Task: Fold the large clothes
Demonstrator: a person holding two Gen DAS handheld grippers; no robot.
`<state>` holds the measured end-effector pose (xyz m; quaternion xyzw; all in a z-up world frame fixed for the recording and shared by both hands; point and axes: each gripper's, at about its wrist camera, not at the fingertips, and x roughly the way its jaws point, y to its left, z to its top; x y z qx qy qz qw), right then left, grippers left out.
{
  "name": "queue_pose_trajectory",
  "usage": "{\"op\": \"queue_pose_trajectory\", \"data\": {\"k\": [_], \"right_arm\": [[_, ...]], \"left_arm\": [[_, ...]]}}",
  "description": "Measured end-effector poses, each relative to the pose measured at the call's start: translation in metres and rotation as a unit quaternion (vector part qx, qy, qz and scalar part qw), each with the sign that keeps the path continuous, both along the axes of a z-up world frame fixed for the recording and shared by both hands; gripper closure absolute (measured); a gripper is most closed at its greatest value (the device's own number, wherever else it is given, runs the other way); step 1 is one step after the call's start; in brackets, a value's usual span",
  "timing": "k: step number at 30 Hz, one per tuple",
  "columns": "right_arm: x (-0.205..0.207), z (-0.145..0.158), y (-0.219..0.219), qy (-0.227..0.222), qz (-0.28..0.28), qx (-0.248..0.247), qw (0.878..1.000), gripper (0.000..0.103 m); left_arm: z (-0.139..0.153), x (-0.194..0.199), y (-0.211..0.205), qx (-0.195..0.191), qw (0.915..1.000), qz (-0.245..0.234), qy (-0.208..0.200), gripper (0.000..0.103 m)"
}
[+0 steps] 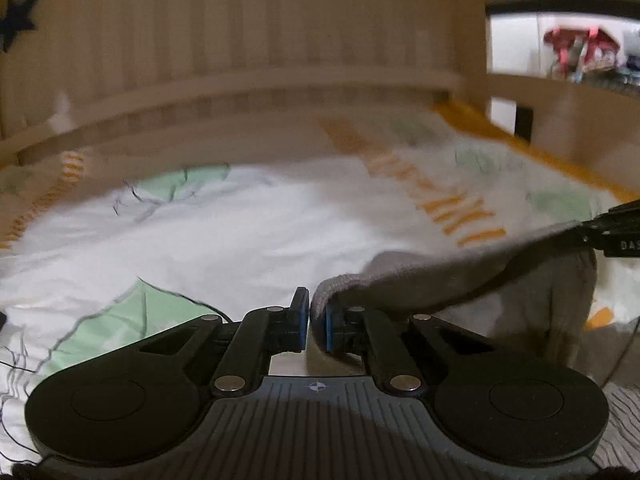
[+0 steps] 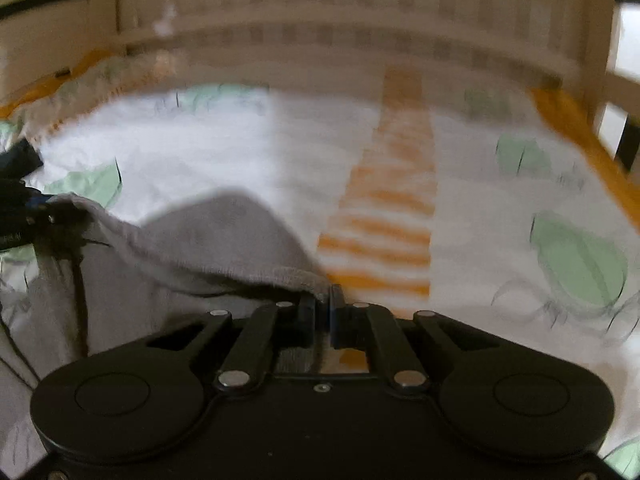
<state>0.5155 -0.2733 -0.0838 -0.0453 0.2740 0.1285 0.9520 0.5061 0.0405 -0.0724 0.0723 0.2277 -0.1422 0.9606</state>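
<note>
A grey garment (image 1: 440, 276) is stretched between my two grippers above a bed. In the left wrist view my left gripper (image 1: 317, 322) is shut on one corner of its edge. The right gripper (image 1: 612, 232) shows at the right edge, holding the other end. In the right wrist view my right gripper (image 2: 322, 312) is shut on the grey garment (image 2: 208, 240), whose edge runs left to the left gripper (image 2: 36, 216). The rest of the cloth hangs down below the held edge. Both views are blurred.
The bed sheet (image 1: 240, 232) is white with green leaf prints and orange striped bands (image 2: 384, 216). A pale slatted headboard (image 1: 248, 48) stands at the far side. A wooden bed rail (image 2: 592, 64) runs along the right, with an orange mattress edge.
</note>
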Motion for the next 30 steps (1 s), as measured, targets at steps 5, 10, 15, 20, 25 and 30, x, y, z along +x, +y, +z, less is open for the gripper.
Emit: {"op": "queue_pose_trajectory", "data": {"k": [5, 10, 15, 20, 25, 30], "right_arm": [[-0.012, -0.013, -0.002, 0.006, 0.027, -0.014, 1.000, 0.089], [-0.016, -0.055, -0.001, 0.070, 0.047, -0.070, 0.994, 0.080], [-0.023, -0.044, -0.019, 0.080, 0.030, -0.035, 0.996, 0.053], [-0.040, -0.022, -0.037, 0.080, 0.038, -0.012, 0.996, 0.044], [-0.038, 0.000, -0.040, 0.059, 0.038, 0.052, 0.996, 0.044], [-0.011, -0.002, -0.017, 0.064, 0.027, 0.077, 0.995, 0.061]], "left_arm": [[-0.033, -0.011, 0.003, 0.071, 0.9951, -0.040, 0.056, 0.091], [-0.055, -0.008, 0.008, 0.097, 0.9874, -0.046, 0.116, 0.079], [-0.024, -0.007, 0.019, 0.079, 0.9873, -0.059, 0.125, 0.068], [0.006, -0.020, 0.033, 0.032, 0.9893, -0.081, 0.118, 0.057], [0.023, -0.003, 0.025, -0.046, 0.9922, -0.058, 0.100, 0.046], [0.001, 0.023, 0.007, -0.060, 0.9899, -0.017, 0.127, 0.046]]}}
